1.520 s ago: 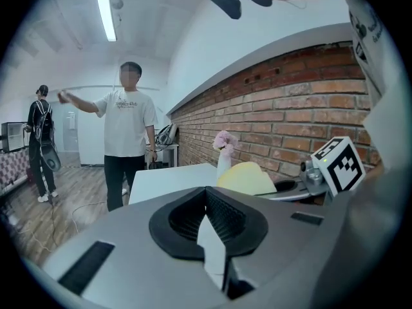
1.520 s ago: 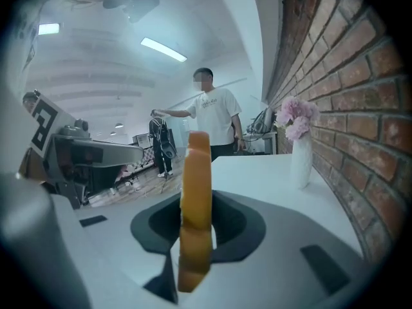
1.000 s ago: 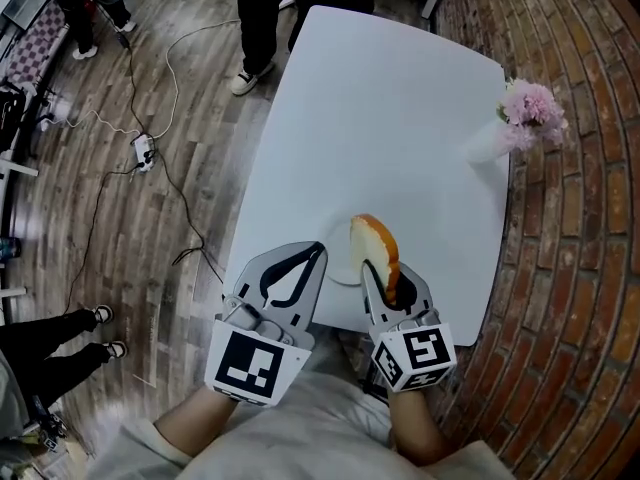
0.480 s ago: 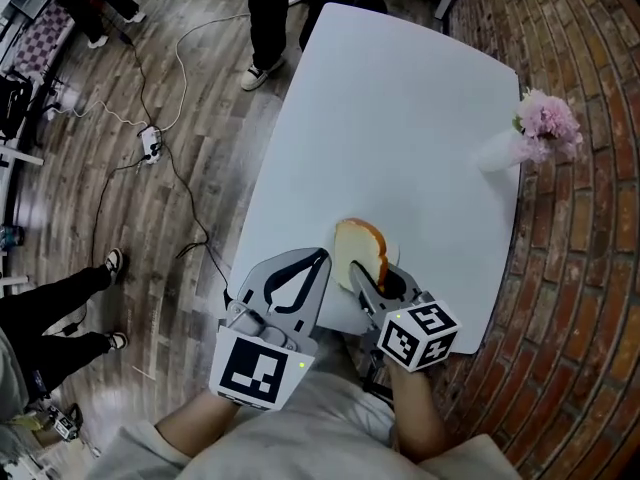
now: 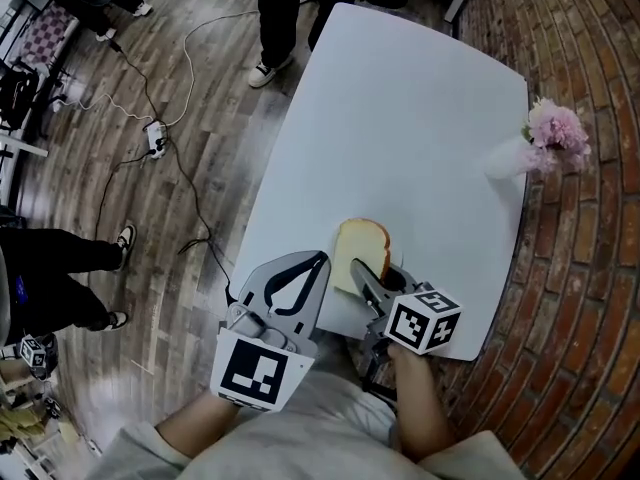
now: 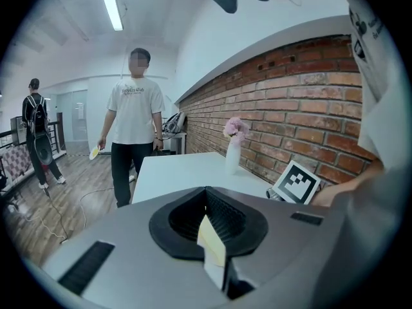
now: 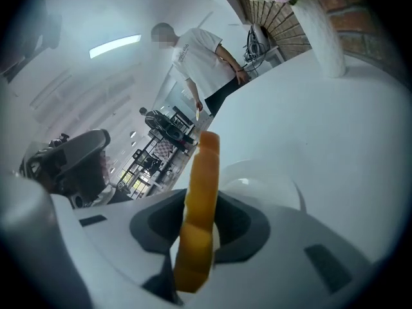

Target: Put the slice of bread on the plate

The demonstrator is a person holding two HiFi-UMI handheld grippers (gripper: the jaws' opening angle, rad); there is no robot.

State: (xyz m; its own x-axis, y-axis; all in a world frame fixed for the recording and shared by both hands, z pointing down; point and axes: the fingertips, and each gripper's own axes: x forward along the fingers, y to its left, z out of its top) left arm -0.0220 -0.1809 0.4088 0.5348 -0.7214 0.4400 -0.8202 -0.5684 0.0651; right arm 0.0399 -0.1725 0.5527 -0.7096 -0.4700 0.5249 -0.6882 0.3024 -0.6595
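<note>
Placing step: the right gripper (image 5: 362, 274) clamps the slice of bread (image 5: 362, 246), tilted just above the plate (image 7: 265, 172); next, lay it flat there and release. The left gripper (image 5: 318, 260), beside the plate, is clenched on nothing

On my rig, L gripper (image 5: 318, 259) and R gripper (image 5: 366, 274) have pale grey shells w/ black ribbed jaw linings (matte, rubbery-looking). L cube (image 5: 250, 368) and R cube (image 5: 424, 320) are white w/ black square markers. The wearer's top (image 5: 300, 440) is off-white w/ loose sleeves.
</note>
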